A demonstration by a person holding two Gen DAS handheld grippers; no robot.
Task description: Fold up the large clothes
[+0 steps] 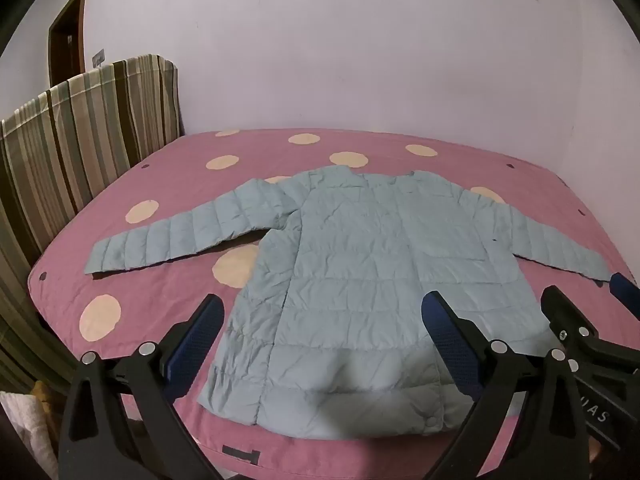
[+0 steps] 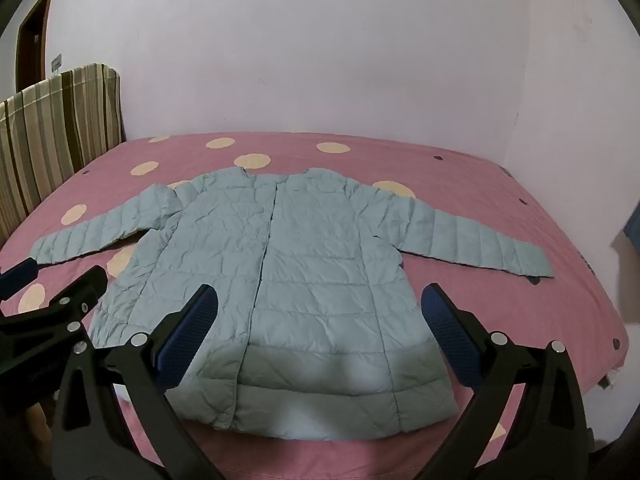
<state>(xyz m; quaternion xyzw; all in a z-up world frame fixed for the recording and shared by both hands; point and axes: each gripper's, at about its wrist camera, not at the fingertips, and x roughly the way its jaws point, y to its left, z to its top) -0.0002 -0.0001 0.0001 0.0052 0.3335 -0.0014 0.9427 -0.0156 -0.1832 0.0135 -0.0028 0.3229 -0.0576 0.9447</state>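
Pale lilac walls fill the upper half of both views, and below them a bed (image 1: 400, 148) with a pink cover dotted with cream circles runs across the middle. At the upper left of the left wrist view stand a striped headboard (image 1: 92, 128) and a brown door (image 1: 68, 36), both bent by the fisheye lens.

A light blue quilted jacket (image 1: 360, 272) lies flat on the bed, front side up, collar toward the far wall and hem toward the cameras. Both sleeves are spread outward; the cuff at the right of the left wrist view is cut off behind the other tool. The front closure shows as a dark line down the middle in the right wrist view (image 2: 288, 280). A shadow covers the hem, so the stitching there is hard to make out.

The left hand-held gripper (image 1: 320, 344) hangs above the hem at the lower centre of its view, fingers spread wide and touching nothing. The right hand-held gripper (image 2: 320, 340) hangs likewise over the hem in its own view, fingers spread with nothing between them. Each tool also shows in the other's view: the right one at the right edge (image 1: 592, 300), the left one at the left edge (image 2: 56, 284). The person's hands are out of sight.
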